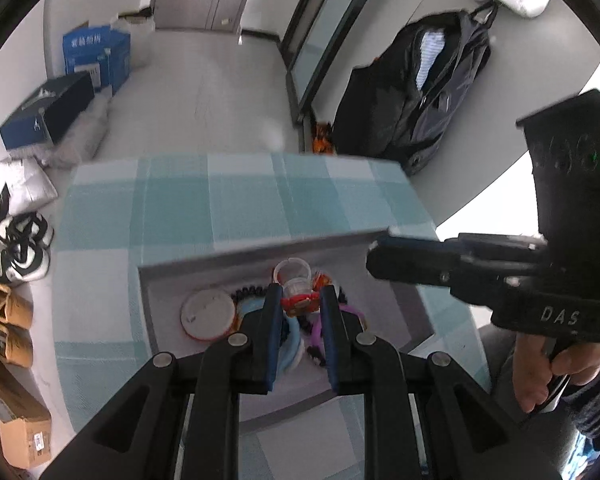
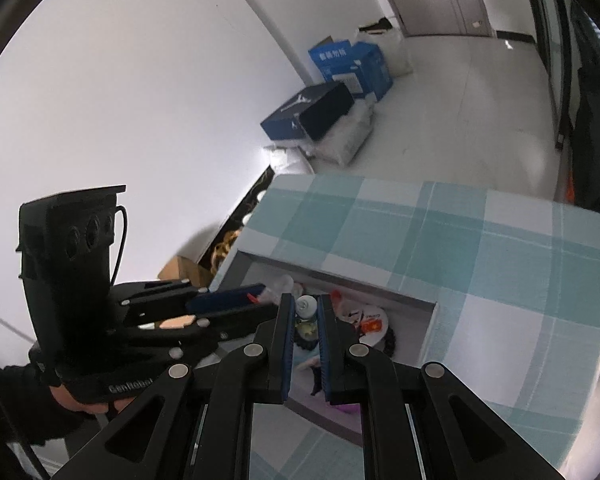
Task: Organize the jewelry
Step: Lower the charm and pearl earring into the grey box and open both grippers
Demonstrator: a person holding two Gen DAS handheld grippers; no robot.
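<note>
Black arms and blue pads fill the foreground of both wrist views. My left tool has its jaws drawn narrow with nothing between the pads, and it points down at the tray. My right tool is equally narrow and empty, angled down over the same tray from the other side; in the left view it reaches in from the right near the tray's far wall.

Beyond the pads, the jewelry lies heaped in the middle of the grey tray on the checked surface: a clear ring box, a red piece, a white round lid, dark beads, and pale blue and purple bands. Blur hides finer detail.

I judge the task barely begun: everything is still in one pile, nothing is sorted or held, so all the picking and placing remains.

The tray's long axis runs across the left view, and the heap stretches along it with no single heading.
</note>
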